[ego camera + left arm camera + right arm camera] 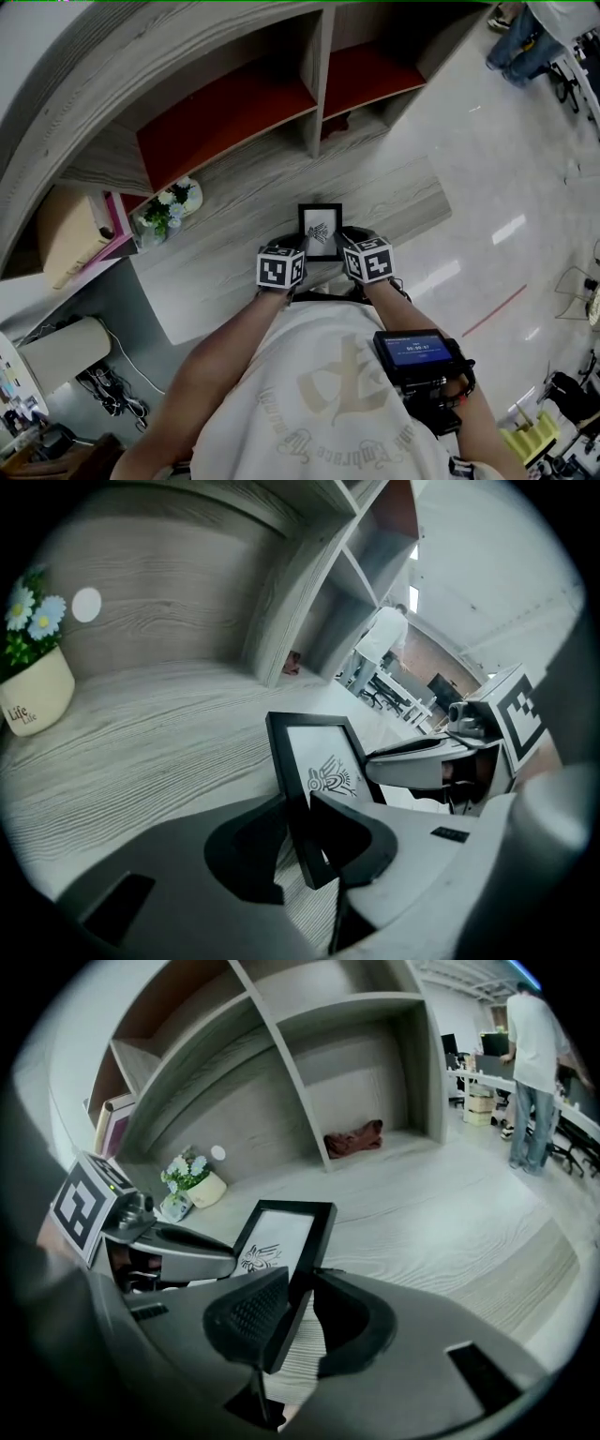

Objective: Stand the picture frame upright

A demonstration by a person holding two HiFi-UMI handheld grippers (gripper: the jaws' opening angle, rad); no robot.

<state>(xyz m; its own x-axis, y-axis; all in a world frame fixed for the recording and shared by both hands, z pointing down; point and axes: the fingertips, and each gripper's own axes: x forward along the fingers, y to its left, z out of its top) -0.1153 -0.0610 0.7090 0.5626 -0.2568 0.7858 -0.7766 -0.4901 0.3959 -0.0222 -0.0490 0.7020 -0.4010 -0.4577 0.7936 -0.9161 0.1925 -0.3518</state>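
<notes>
A small black picture frame (320,230) with a white print stands raised over the grey wood shelf top (394,202), between my two grippers. My left gripper (298,249) is shut on the frame's left edge. In the left gripper view the frame (323,771) runs between the dark pads of that gripper (300,829). My right gripper (345,246) is shut on the frame's right edge, and the right gripper view shows the frame (277,1237) clamped in its jaws (298,1309). The frame leans back a little. I cannot tell whether its bottom edge touches the shelf.
A cream pot of flowers (169,211) stands at the shelf's left. A brown cloth (353,1138) lies in an open cubby behind. Upright shelf dividers (317,84) rise at the back. A person (534,1054) stands at desks to the far right.
</notes>
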